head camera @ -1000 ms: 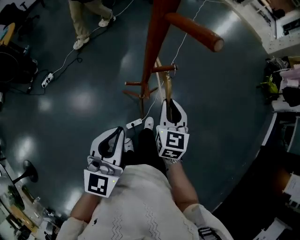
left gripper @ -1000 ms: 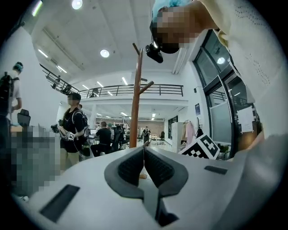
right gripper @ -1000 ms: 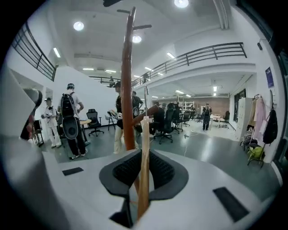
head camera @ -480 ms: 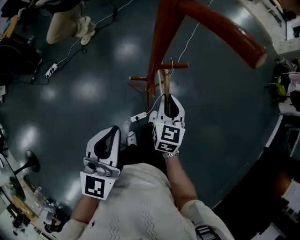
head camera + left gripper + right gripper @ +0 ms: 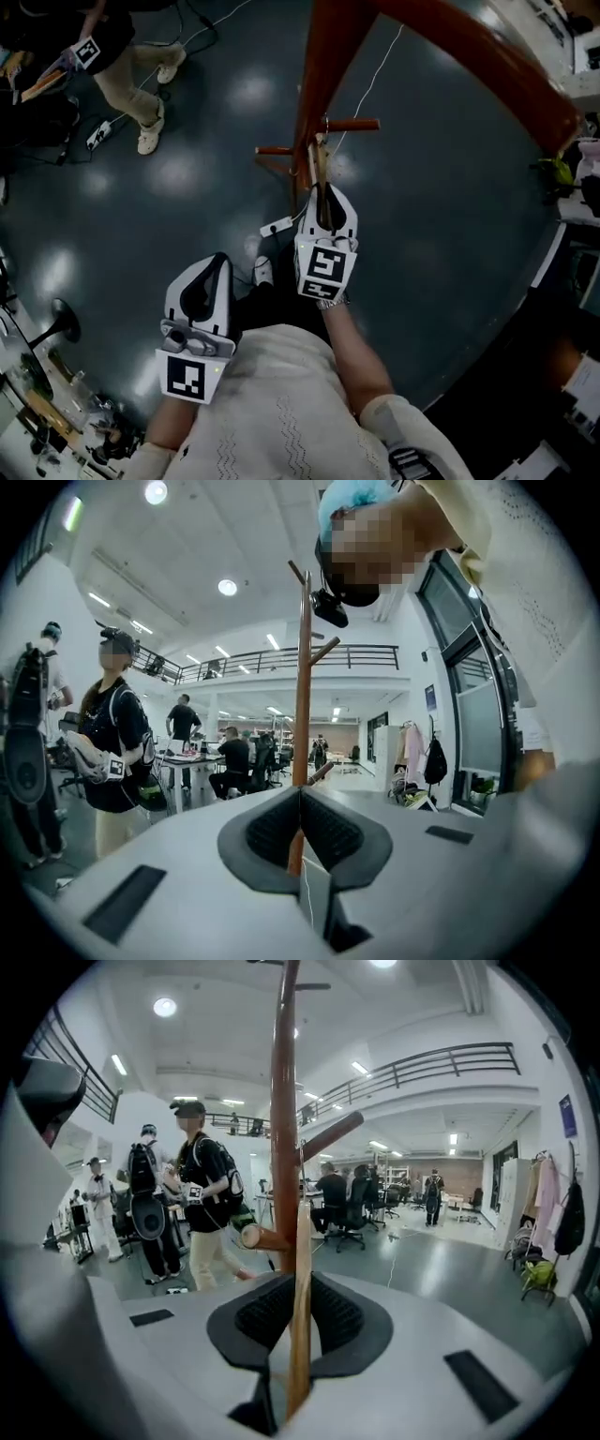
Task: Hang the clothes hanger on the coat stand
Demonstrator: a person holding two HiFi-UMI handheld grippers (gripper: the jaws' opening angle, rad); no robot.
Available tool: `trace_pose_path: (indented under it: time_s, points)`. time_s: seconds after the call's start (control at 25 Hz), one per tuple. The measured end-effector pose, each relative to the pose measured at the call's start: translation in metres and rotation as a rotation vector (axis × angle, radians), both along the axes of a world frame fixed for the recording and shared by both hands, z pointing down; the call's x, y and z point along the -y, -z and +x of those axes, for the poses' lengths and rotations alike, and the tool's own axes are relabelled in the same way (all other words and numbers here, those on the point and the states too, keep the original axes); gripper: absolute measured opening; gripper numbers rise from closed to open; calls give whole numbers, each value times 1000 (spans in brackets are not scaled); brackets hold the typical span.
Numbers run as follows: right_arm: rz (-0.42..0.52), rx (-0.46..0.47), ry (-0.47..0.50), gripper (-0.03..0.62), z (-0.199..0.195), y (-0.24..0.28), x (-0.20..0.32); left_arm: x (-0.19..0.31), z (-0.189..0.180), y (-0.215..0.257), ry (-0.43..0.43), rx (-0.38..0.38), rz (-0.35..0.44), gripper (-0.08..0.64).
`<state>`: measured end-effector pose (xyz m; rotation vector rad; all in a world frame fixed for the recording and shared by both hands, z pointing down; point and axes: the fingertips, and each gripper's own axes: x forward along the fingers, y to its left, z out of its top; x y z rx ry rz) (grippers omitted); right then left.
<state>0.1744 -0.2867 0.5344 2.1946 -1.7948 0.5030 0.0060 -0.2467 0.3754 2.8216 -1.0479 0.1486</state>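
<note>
The red-brown wooden coat stand (image 5: 326,66) rises just ahead of me, one thick upper arm (image 5: 487,56) sweeping right overhead. A short peg (image 5: 349,125) sticks out lower down. My right gripper (image 5: 323,190) is shut on a pale wooden clothes hanger (image 5: 321,157), held edge-on, its top close beside that peg. In the right gripper view the hanger (image 5: 300,1316) stands between the jaws of the right gripper (image 5: 300,1283), with the stand pole (image 5: 284,1101) right behind. My left gripper (image 5: 214,272) hangs lower left, shut and empty. The left gripper view shows the left gripper (image 5: 300,803) facing the stand (image 5: 303,686).
A person (image 5: 141,56) walks at the top left near a power strip (image 5: 98,134) and cables. Another power strip (image 5: 277,226) lies by my feet. Benches with clutter (image 5: 572,66) line the right side, more clutter (image 5: 37,394) the lower left.
My right gripper has moved the hanger slightly up and left, closer to the stand pole and its short peg. The left gripper barely shifted. The person at the top left walked on.
</note>
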Motion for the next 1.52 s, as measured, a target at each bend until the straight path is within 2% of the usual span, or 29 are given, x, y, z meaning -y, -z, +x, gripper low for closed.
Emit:
trace_pose_path:
  time_s: [0.72,0.96,1.2,1.4,1.52]
  points:
    - [9,-87,-25,68,2,-5,0,-8,-2,9,34,-4,8,12]
    - [11,-69,8,69,-8,-8,-7,-9,-6,11,47,-17,28,12]
    - [-1,-54,-8,69,-9,-4,-21,-12,-8,15,40,-33,46,12]
    - [35,-4,-31,67,-13,23,-46,-17,-12,23,35,-63,67,12]
    - [70,29,-24,32,-19,48,-61,-22,-13,29,21,-78,76,12]
